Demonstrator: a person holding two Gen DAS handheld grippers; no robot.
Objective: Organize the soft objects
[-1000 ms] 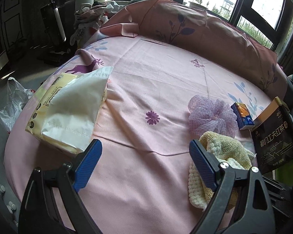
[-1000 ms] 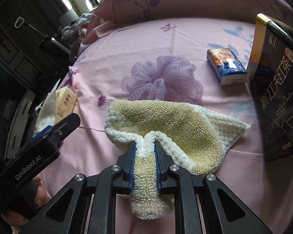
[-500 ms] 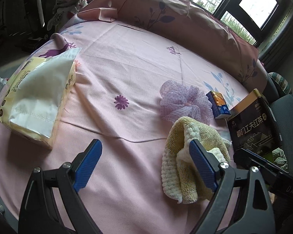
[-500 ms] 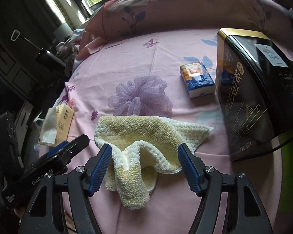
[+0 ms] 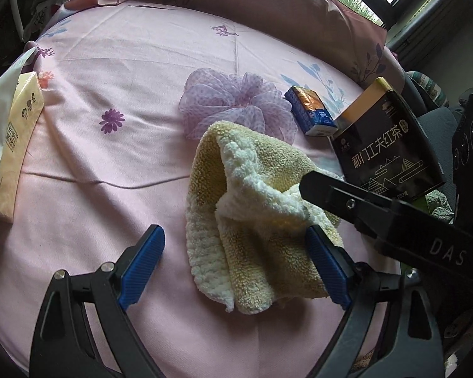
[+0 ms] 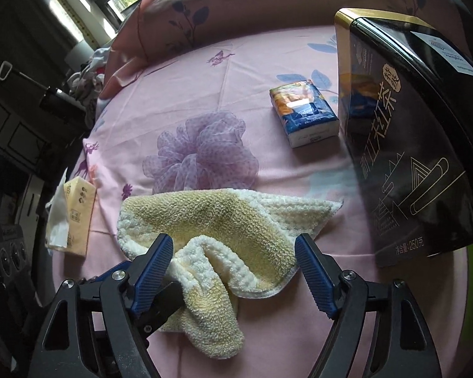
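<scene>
Since the earlier frame, our right hand-held gripper (image 6: 233, 264) has released the towel (image 6: 217, 223); both grippers gape. We regrip the fold at 6 o'clock squarely, left hand-held gripper (image 5: 233, 263) bracing.

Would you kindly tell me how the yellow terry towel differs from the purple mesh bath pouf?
The yellow terry towel is thick, opaque and lies crumpled flat; the purple mesh bath pouf is sheer, dotted and gathered into a rounded ruffle. The towel sits nearer both grippers, the pouf behind it. Both rest on the pink bedsheet.

Right gripper (image 6: 233, 271) spread wide over crumpled yellow towel (image 6: 217, 230) beside purple pouf (image 6: 201, 154).
</scene>
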